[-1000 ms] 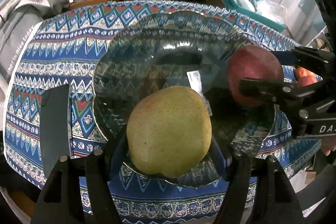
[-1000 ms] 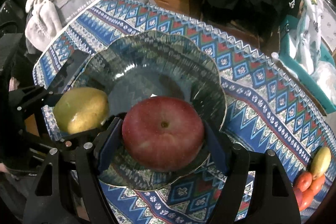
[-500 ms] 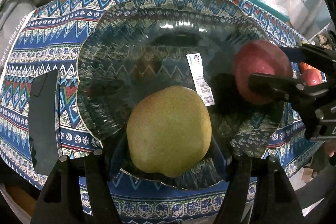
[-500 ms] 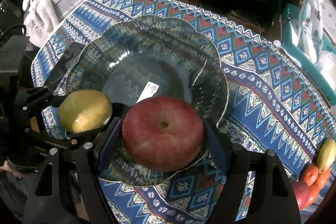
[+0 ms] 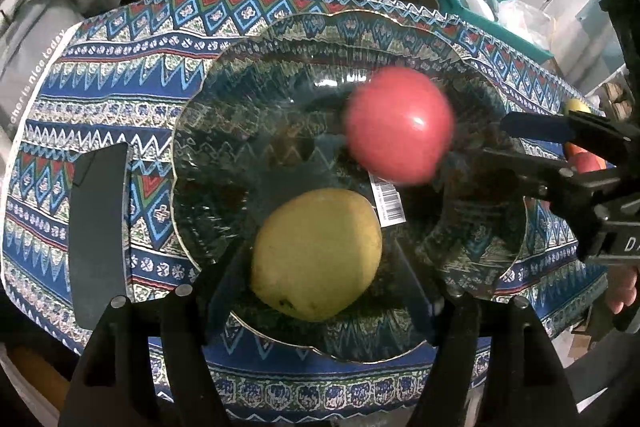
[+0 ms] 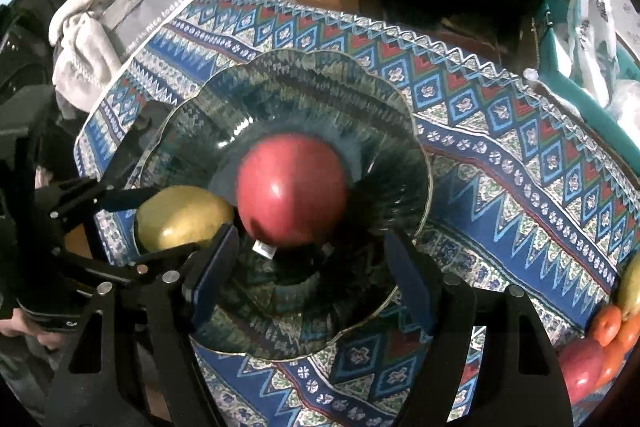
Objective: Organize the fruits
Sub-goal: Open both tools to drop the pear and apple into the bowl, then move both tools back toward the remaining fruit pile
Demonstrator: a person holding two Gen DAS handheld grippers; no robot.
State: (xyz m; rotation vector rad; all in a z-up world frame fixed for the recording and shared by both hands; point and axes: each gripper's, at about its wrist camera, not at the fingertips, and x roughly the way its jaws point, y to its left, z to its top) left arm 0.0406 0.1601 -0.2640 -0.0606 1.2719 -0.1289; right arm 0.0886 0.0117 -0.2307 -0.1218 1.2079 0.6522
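Right wrist view: right tool wide, red apple ahead; left tool wide around mango.

Blue zigzag-patterned tablecloth covers my table; grey-white crumpled hoodie at its far-left edge, flat black slab on the cloth.

Red apple, pear in bowl

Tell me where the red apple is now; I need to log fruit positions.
In both wrist views the red apple sits inside the glass bowl, near its middle, beside the yellow mango and free of the open right hand-held gripper.
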